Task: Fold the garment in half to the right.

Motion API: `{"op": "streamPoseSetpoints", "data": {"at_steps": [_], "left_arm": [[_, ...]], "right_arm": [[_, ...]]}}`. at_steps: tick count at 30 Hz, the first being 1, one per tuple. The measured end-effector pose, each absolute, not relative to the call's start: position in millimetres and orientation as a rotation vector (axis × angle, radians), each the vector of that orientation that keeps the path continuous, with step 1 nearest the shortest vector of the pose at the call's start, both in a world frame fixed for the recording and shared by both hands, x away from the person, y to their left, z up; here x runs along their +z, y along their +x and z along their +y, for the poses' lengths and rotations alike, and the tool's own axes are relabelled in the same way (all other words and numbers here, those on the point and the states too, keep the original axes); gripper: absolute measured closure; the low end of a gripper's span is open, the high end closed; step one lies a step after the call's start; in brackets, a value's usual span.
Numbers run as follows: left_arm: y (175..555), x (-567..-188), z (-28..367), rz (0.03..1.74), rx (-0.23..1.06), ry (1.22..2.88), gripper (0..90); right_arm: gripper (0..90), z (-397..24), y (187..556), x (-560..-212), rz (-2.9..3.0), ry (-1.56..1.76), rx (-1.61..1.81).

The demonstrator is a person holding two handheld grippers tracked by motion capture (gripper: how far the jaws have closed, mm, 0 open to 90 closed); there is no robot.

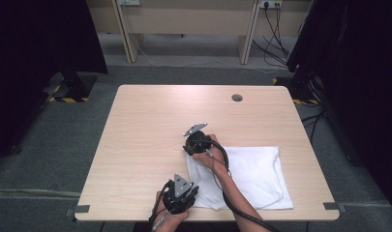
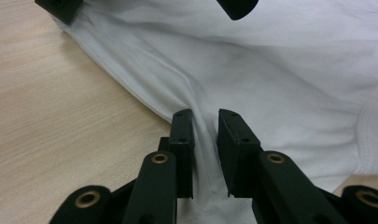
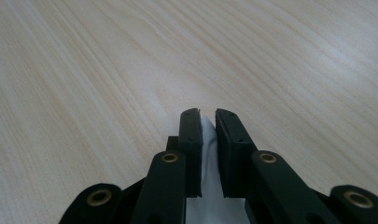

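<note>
Both grippers pinch the white cloth (image 1: 251, 174) at its left edge on the table (image 1: 150, 125): left gripper (image 2: 205, 114) near corner, right gripper (image 3: 207, 112) far corner. Thin bites might slip when lifted.

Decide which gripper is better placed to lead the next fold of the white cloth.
Right, probably: the right gripper pinches the white cloth's far left corner; the left gripper pinches its near left edge.
</note>
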State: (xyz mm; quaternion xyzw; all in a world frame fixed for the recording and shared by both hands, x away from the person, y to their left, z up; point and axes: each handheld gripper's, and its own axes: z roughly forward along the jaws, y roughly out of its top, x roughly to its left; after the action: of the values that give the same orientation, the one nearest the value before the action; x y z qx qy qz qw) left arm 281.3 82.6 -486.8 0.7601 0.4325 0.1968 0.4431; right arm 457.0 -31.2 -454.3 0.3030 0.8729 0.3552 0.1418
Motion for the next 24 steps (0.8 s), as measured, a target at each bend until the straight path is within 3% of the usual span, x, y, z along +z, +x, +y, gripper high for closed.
{"op": "streamPoseSetpoints", "data": {"at_steps": [24], "left_arm": [[255.1, -436.4, 105.9, 0.992, 0.59, 1.778, 83.6]], "right_arm": [[83.3, -18.9, 440.6, -405.9, 2.479, 0.819, 1.427]]}}
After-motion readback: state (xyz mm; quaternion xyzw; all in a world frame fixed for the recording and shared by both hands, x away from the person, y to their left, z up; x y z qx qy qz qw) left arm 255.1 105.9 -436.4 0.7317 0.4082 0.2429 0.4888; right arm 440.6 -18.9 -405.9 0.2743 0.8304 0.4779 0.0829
